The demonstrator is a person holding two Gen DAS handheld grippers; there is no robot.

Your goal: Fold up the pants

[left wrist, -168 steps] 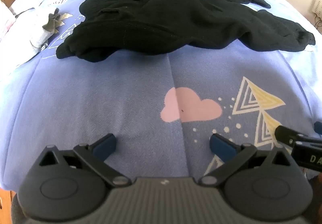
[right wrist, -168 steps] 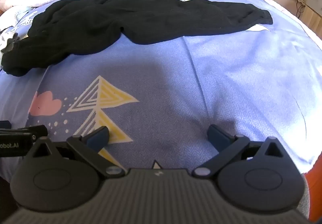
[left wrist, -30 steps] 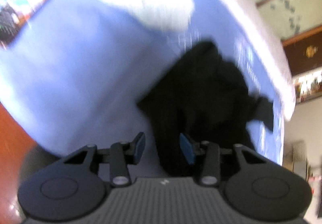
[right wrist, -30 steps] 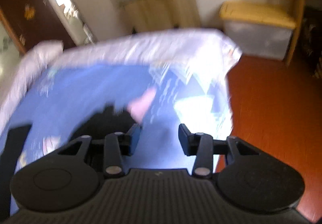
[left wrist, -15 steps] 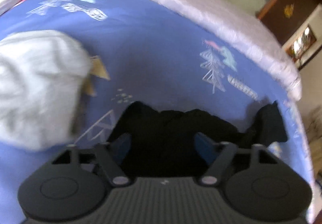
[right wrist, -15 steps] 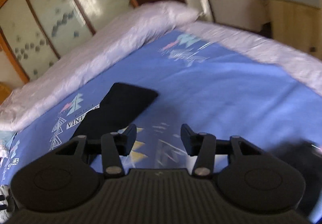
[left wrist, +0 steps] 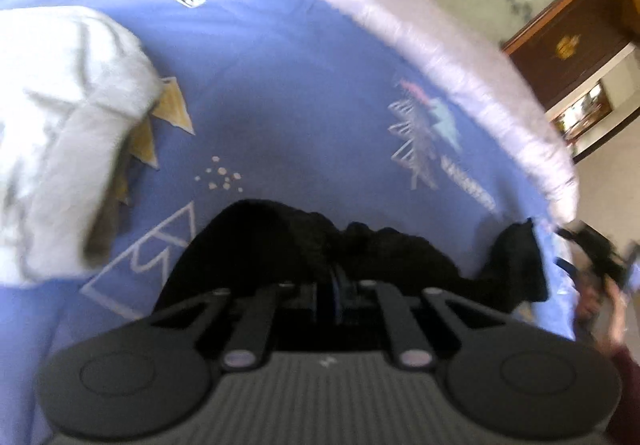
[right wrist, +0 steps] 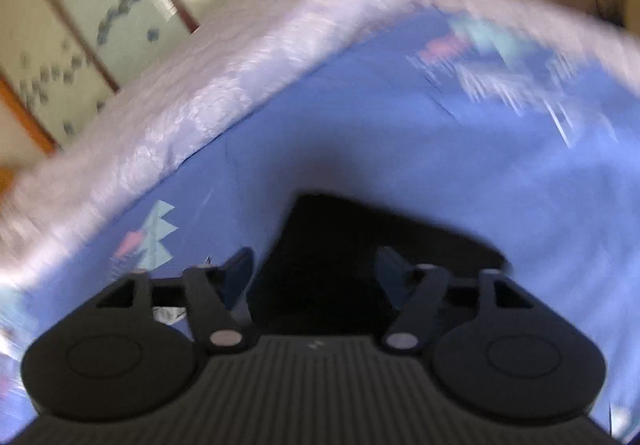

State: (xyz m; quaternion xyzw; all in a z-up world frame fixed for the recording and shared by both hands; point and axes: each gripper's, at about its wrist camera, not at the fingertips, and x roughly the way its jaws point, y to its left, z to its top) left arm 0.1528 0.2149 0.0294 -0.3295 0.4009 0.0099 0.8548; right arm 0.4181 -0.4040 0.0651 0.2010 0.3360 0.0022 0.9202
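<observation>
The black pants (left wrist: pixel 280 237) lie bunched on the blue printed bedcover (left wrist: pixel 300 85), and my left gripper (left wrist: pixel 336 285) is shut on their near edge, its blue pads pressed together in the fabric. In the right wrist view one flat, squared end of the pants (right wrist: pixel 360 237) reaches between the fingers of my right gripper (right wrist: pixel 314 273). Its jaws are opening and the pads stand apart on either side of the cloth without pressing it. The right gripper (left wrist: pixel 596 249) also shows blurred at the far right of the left wrist view, beyond the other end of the pants.
A pale grey garment (left wrist: pixel 60 105) lies heaped on the bed to the left of the pants. A white quilt (left wrist: pixel 440 57) runs along the bed's far edge, with sliding doors (right wrist: pixel 120 5) behind. A person's hand (left wrist: pixel 600 305) shows at the right edge.
The left gripper's jaws went from wide apart to closed on the pants. The right gripper swung across the bed to the flat end of the pants, and its jaws widened.
</observation>
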